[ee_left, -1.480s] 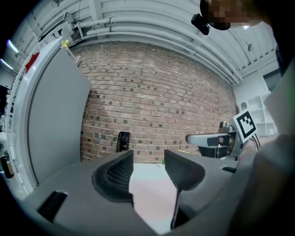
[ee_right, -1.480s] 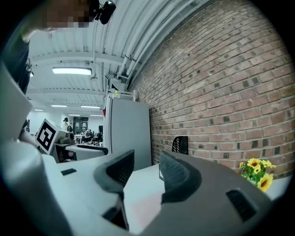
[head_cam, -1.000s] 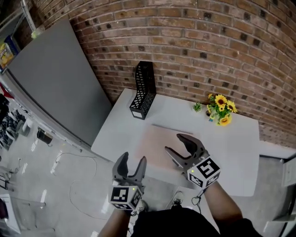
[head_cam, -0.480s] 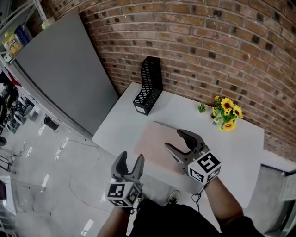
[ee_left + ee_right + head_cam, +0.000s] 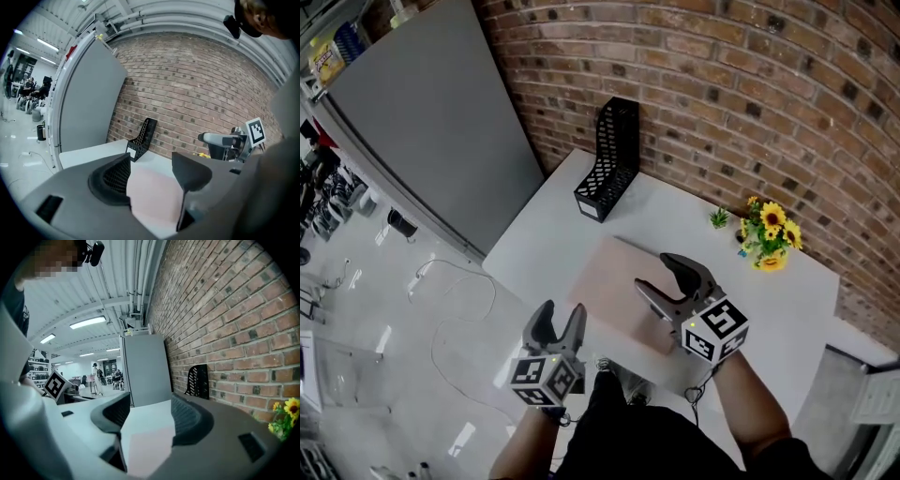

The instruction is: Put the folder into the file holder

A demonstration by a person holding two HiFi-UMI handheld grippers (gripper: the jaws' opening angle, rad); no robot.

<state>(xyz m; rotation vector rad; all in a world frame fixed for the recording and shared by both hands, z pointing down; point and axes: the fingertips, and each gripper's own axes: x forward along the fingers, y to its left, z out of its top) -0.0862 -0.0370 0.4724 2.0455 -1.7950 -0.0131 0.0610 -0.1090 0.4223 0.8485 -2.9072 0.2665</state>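
Observation:
A pale pink folder (image 5: pixel 619 291) lies flat on the white table (image 5: pixel 553 248), near its front edge. The black mesh file holder (image 5: pixel 610 159) stands upright at the table's back left, against the brick wall; it also shows in the left gripper view (image 5: pixel 140 139) and in the right gripper view (image 5: pixel 198 380). My right gripper (image 5: pixel 666 279) hovers over the folder's right part, open and empty. My left gripper (image 5: pixel 555 322) hangs off the table's front edge, over the floor, open with nothing between its fingers. The folder (image 5: pixel 154 192) shows between the left jaws, farther off.
A small bunch of sunflowers (image 5: pixel 771 242) and a tiny green plant (image 5: pixel 718 218) stand at the table's back right by the brick wall. A large grey panel (image 5: pixel 422 122) leans to the left of the table. A cable lies on the shiny floor (image 5: pixel 412 319).
The head view has shifted, so table and holder sit farther right and up. My left gripper has dropped slightly lower and left; the right gripper stays over the folder.

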